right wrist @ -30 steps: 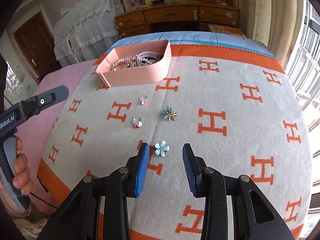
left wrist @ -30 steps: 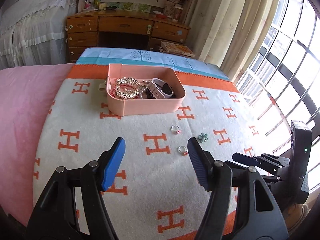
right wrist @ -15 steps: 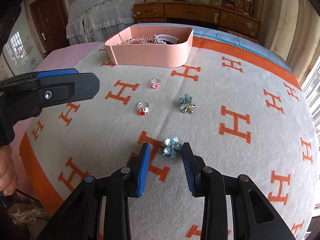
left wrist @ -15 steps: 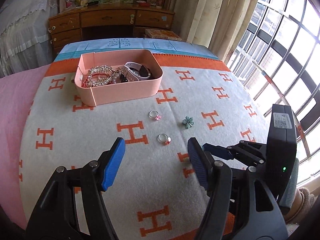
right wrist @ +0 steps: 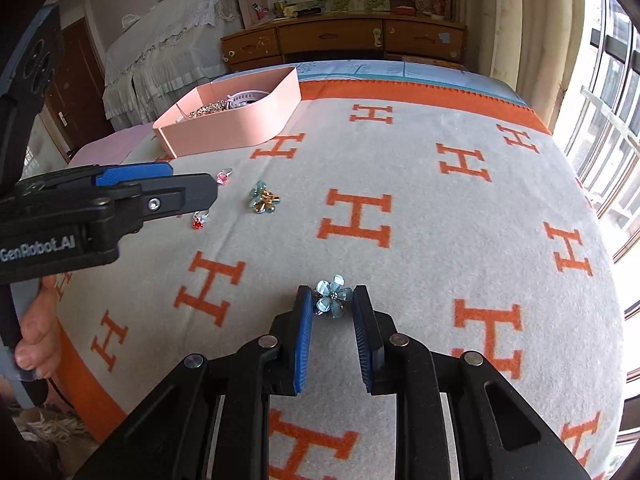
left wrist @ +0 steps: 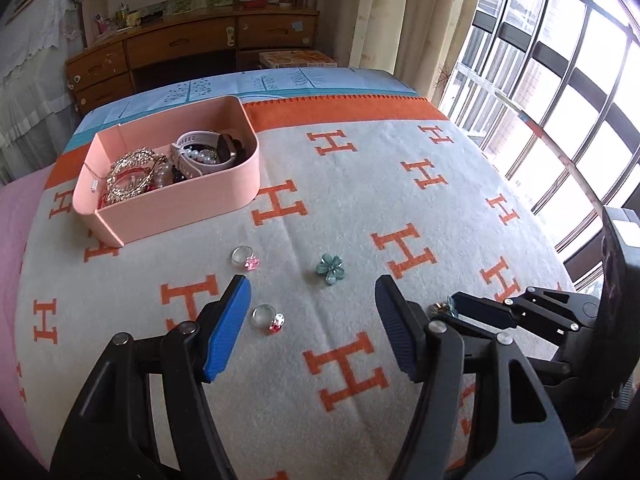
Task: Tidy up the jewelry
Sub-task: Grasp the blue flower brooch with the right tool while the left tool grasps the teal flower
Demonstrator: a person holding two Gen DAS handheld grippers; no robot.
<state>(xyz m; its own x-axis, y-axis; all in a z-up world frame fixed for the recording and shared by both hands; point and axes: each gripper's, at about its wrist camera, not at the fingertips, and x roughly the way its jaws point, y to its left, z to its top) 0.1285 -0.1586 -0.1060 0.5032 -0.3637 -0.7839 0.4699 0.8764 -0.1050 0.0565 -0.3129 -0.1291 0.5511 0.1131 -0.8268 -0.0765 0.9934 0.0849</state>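
Woven grey-white blanket w/ orange H motifs (right wrist: 400,184): matt cloth, fuzzy nap. Pink rectangular plastic tray (left wrist: 188,204): smooth, semi-matt walls. Blue glassy flower clip (right wrist: 333,295): glossy translucent petals, facet-like centre; sat betw. closing jaws of the right gripper (right wrist: 331,328), whose blue pads (right wrist: 304,336) were ribbed, matt, rubber-like, on black matt plastic arms w/ bright metal rivets. Left gripper (left wrist: 312,320): same finishes. Silver metal ring w/ red stone (left wrist: 267,317) and silver metal ring w/ pink stone (left wrist: 245,257): polished, shiny. Brown wooden desk (left wrist: 192,44): varnished, worn.
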